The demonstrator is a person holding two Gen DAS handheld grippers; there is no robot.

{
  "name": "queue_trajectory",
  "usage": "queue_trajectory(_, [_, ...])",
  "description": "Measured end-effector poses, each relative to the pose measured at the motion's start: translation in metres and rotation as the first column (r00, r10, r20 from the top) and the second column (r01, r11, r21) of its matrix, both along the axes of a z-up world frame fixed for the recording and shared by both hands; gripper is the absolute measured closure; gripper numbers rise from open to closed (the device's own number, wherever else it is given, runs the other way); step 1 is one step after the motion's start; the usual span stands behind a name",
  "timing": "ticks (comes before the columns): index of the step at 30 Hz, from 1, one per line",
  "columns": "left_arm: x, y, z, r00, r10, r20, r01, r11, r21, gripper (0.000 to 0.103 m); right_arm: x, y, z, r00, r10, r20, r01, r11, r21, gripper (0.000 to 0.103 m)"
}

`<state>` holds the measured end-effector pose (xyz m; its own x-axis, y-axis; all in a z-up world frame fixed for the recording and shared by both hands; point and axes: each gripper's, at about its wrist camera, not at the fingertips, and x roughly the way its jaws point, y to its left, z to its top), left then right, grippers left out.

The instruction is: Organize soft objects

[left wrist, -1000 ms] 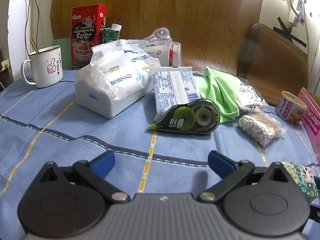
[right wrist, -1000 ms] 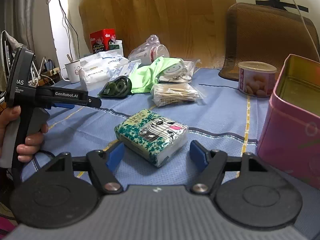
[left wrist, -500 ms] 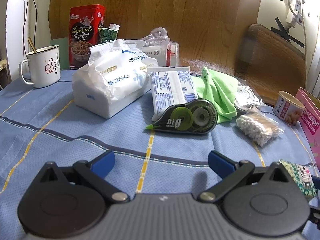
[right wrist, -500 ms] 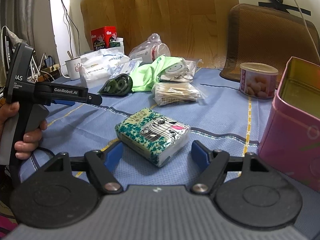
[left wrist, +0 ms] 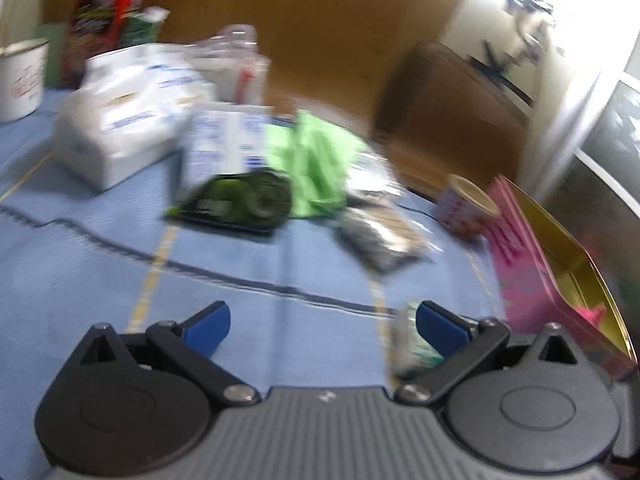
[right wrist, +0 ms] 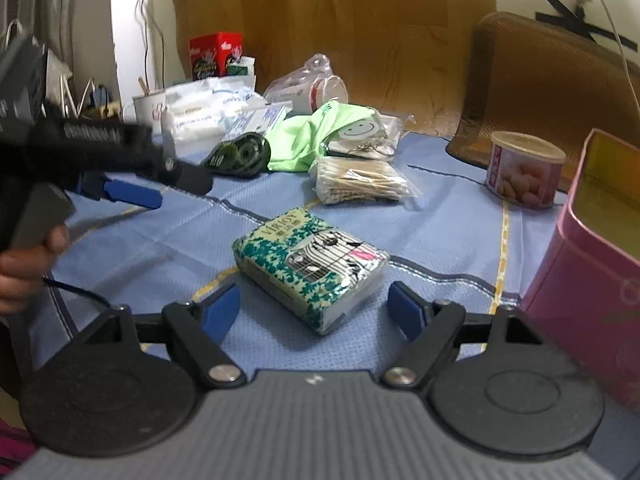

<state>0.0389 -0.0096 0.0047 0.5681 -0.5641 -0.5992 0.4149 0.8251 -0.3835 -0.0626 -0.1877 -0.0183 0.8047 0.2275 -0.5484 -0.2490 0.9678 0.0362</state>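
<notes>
1. Right wrist view: the right gripper (right wrist: 314,312) has its blue pads spread wide, and the jaws have just been opening a bit more. The tissue pack (right wrist: 312,266) with the green leafy print sits on the blue tablecloth (right wrist: 440,216) just ahead of the pads, roughly lined up with the gap, and neither pad touches it.
2. Same view, off to the right there's a pink tin (right wrist: 592,264), open on top, standing well clear of the pack.
3. Further back: a bag of cotton swabs (right wrist: 360,182), a green cloth (right wrist: 308,138), a correction tape dispenser (right wrist: 240,154) and a small round can (right wrist: 524,168).
4. On the left side of that view a hand (right wrist: 24,268) holds the left gripper (right wrist: 138,196), which is smeared with motion blur.
5. The left wrist view is pretty blurry, but its pads are clearly standing apart with only tablecloth between them. The tissue pack peeks out right beside the right-hand pad there; can't tell if it's touching.
</notes>
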Motion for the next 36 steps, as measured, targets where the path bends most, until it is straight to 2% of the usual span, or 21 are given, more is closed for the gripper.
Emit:
queue_trajectory(2, [-0.005, -0.017, 0.002, 0.999, -0.045, 0.004, 0.045, 0.999, 0.021, 0.003, 0.003, -0.002, 0.001, 1.0, -0.005, -0.006, 0.005, 1.0, 0.004, 0.02])
queue_trajectory(4, [-0.004, -0.033, -0.003, 0.994, -0.101, -0.044, 0.101, 0.995, 0.003, 0.015, 0.006, -0.004, 0.001, 1.0, -0.011, -0.009, 0.011, 1.0, 0.013, 0.02])
queue_trajectory(5, [-0.002, -0.04, -0.007, 0.989, -0.124, -0.077, 0.123, 0.992, -0.009, 0.016, 0.007, -0.004, 0.001, 1.0, -0.009, -0.009, 0.009, 1.0, 0.015, 0.021])
queue_trajectory(6, [-0.006, -0.047, -0.006, 0.991, -0.122, -0.049, 0.122, 0.992, 0.007, 0.027, 0.007, -0.004, 0.001, 1.0, -0.006, -0.001, 0.006, 1.0, 0.013, 0.032])
queue_trajectory(7, [-0.008, -0.056, -0.006, 0.986, -0.156, -0.052, 0.158, 0.987, 0.027, 0.042, 0.006, -0.002, 0.001, 1.0, -0.004, 0.005, 0.004, 1.0, 0.008, 0.035])
queue_trajectory(8, [-0.011, -0.063, -0.004, 0.982, -0.182, -0.052, 0.183, 0.983, 0.031, 0.047, 0.005, -0.001, 0.001, 1.0, -0.001, 0.009, 0.001, 1.0, 0.007, 0.037])
queue_trajectory(9, [-0.013, -0.069, -0.002, 0.979, -0.195, -0.058, 0.197, 0.98, 0.032, 0.046, 0.003, -0.001, 0.002, 1.0, 0.001, 0.016, -0.001, 1.0, 0.009, 0.04])
queue_trajectory(11, [-0.019, -0.079, 0.011, 0.978, -0.209, -0.014, 0.209, 0.977, 0.049, 0.046, -0.003, -0.001, 0.006, 0.999, -0.016, 0.05, 0.016, 1.0, -0.01, 0.042])
queue_trajectory(15, [-0.03, -0.1, 0.05, 0.958, -0.27, 0.095, 0.27, 0.963, 0.016, 0.039, -0.022, -0.013, 0.031, 0.979, -0.073, 0.192, 0.08, 0.996, -0.032, 0.042])
queue_trajectory(19, [-0.038, -0.144, 0.078, 0.915, -0.357, 0.187, 0.359, 0.933, 0.023, 0.032, -0.037, -0.036, 0.054, 0.936, -0.163, 0.312, 0.185, 0.982, -0.044, 0.041])
queue_trajectory(22, [-0.042, -0.184, 0.083, 0.879, -0.422, 0.224, 0.421, 0.905, 0.054, 0.032, -0.046, -0.058, 0.061, 0.901, -0.239, 0.362, 0.279, 0.958, -0.063, 0.041])
queue_trajectory(26, [-0.042, -0.228, 0.076, 0.851, -0.482, 0.209, 0.479, 0.875, 0.066, 0.028, -0.05, -0.094, 0.06, 0.876, -0.341, 0.342, 0.378, 0.925, -0.047, 0.041])
queue_trajectory(28, [-0.045, -0.245, 0.069, 0.841, -0.507, 0.188, 0.502, 0.862, 0.073, 0.019, -0.051, -0.11, 0.055, 0.863, -0.386, 0.325, 0.422, 0.905, -0.045, 0.04])
queue_trajectory(31, [-0.054, -0.252, 0.063, 0.838, -0.508, 0.201, 0.497, 0.861, 0.106, 0.014, -0.043, -0.128, 0.045, 0.801, -0.512, 0.308, 0.565, 0.818, -0.11, 0.03])
queue_trajectory(32, [-0.057, -0.249, 0.063, 0.835, -0.507, 0.214, 0.495, 0.862, 0.111, 0.013, -0.043, -0.136, 0.043, 0.783, -0.549, 0.293, 0.597, 0.795, -0.107, 0.029])
queue_trajectory(34, [-0.059, -0.241, 0.063, 0.834, -0.498, 0.238, 0.484, 0.867, 0.117, 0.01, -0.048, -0.149, 0.044, 0.776, -0.573, 0.264, 0.599, 0.8, -0.026, 0.029])
queue_trajectory(36, [-0.056, -0.227, 0.065, 0.844, -0.471, 0.258, 0.458, 0.882, 0.112, 0.008, -0.052, -0.157, 0.047, 0.773, -0.582, 0.25, 0.588, 0.807, 0.06, 0.029])
